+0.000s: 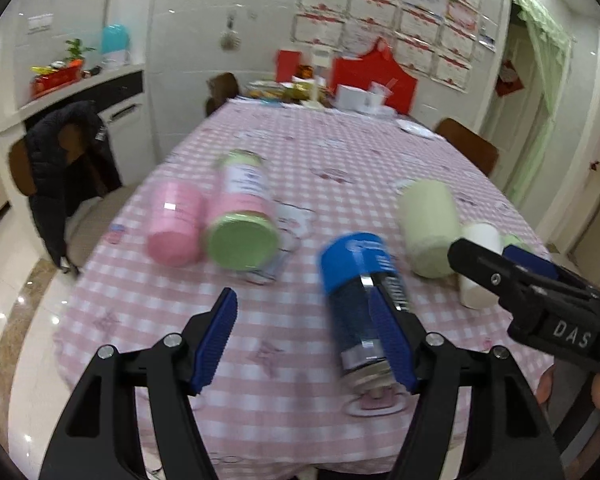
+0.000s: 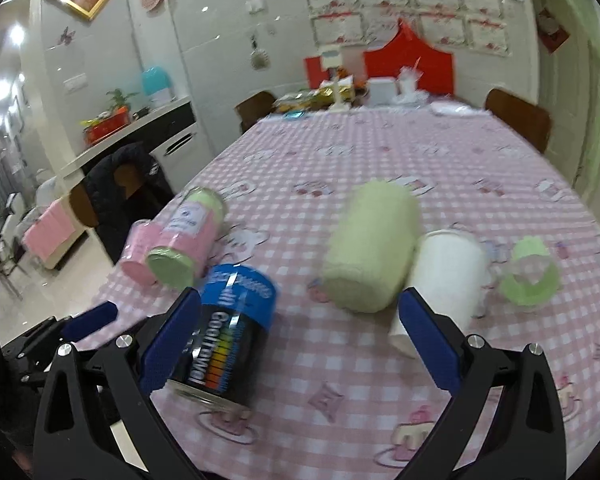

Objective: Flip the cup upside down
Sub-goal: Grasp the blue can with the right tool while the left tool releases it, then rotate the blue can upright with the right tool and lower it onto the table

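A black cup with a blue end [image 1: 360, 300] stands upside down on the pink checked tablecloth [image 1: 300, 168], just inside the right finger of my open left gripper [image 1: 304, 340]. In the right wrist view the same cup [image 2: 228, 332] sits beside the left finger of my open right gripper [image 2: 300, 344]. Neither gripper holds anything. A pale green cup [image 1: 428, 228] [image 2: 370, 252] and a white cup [image 1: 478, 264] [image 2: 444, 280] stand inverted further right. A pink cup [image 1: 176, 224] and a pink and green cup [image 1: 240, 216] stand to the left. The right gripper [image 1: 540, 288] shows in the left wrist view.
A small green and clear cup [image 2: 530, 272] sits at the right. Boxes and food clutter the table's far end [image 2: 352, 92]. Chairs stand around the table, one with a dark jacket [image 1: 64, 168] at the left. The table's near edge is just below the grippers.
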A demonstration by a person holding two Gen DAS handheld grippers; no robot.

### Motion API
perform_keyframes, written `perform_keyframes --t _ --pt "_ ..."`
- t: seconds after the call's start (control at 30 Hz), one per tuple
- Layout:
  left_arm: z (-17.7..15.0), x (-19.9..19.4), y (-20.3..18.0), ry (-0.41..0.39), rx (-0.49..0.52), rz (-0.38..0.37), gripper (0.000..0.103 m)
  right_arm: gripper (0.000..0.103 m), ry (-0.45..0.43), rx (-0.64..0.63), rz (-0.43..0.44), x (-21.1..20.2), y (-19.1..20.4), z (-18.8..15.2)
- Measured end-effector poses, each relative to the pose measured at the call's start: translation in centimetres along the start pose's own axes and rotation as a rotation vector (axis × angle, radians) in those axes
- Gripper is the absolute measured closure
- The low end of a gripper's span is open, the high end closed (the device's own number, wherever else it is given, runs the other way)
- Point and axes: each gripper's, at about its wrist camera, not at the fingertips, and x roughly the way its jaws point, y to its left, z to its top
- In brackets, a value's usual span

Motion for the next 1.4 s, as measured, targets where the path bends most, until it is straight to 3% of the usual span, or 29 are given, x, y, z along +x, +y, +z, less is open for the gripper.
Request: perform_keyframes --t 0.13,0.33,0.73,1.0,1.4 --pt "-0.1 -0.5 2.6 -0.030 -0.030 0.081 0.032 0.008 0.080 0.019 0.042 1.7 1.1 0.3" --pt "0.1 0.2 4.9 -0.030 -0.062 0.062 0.031 0.009 0.188 0.044 0.076 4.9 2.4 0.6" --pt "0.1 2.5 5.7 -0.007 -0.088 0.036 0.031 0.035 0.303 0.040 0.080 8.8 2.8 0.6" --pt "0.6 3.0 4.8 -0.010 -0.075 0.012 0.031 0.036 0.248 0.015 0.093 7.5 2.7 1.1" --pt "1.0 2.3 3.4 -0.052 -0.063 -0.013 0.031 0.038 0.046 -0.133 -0.026 4.6 3.7 2.4"
